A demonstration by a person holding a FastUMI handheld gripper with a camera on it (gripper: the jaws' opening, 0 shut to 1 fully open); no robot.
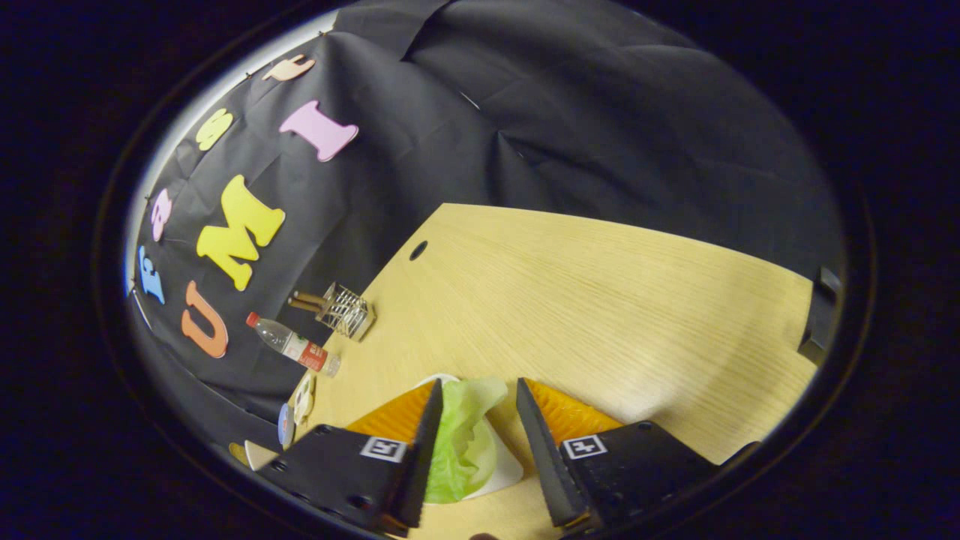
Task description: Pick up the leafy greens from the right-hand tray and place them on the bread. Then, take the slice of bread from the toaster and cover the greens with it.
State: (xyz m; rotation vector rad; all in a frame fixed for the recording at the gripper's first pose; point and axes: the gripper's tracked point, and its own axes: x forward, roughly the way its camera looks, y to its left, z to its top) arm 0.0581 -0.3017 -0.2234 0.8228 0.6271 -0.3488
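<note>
Between the fingers of the tongs (474, 397), which stand apart and tilted down over the surface (600, 300), the leafy greens (461, 435) lie on a white tray (506, 469). At ten o'clock, a bottle (294, 345) with an unreadable label, then a wire basket (345, 309).

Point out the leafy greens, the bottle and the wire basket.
leafy greens (465, 439): gripper view, leaf's middle, between the open tongs (472, 394).
bottle (294, 346): gripper view, its body.
wire basket (345, 310): gripper view, its mesh side.

Pale green leafy greens (463, 442), light wood-grain table (600, 300)
</note>
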